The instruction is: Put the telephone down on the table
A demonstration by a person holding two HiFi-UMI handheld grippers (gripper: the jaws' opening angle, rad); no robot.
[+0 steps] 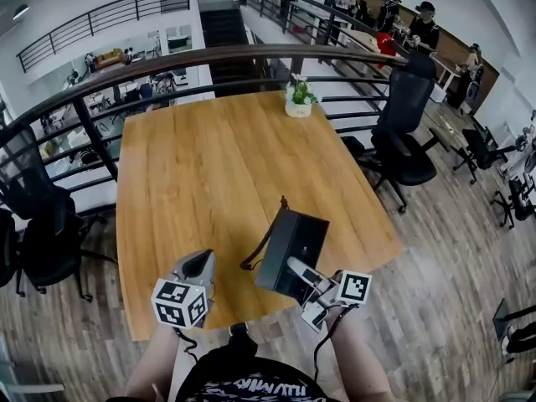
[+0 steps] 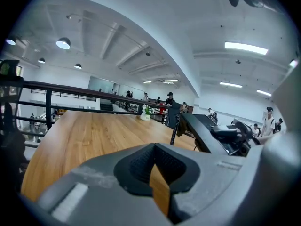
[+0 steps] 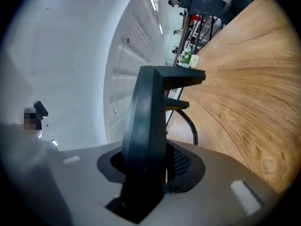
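a: where's the black boxy desk telephone?
b: clamped edge-on in the right gripper, tilted over the wooden table's near edge. left gripper jaws together, empty.
a: risk?
b: let go this near the rim, it could tip off. its dangling coiled cord might snag.

One telephone, one table, one potted plant, two claws

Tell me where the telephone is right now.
Head view, lower right: telephone clamped in the right gripper over the near edge of the table, beside the left gripper.
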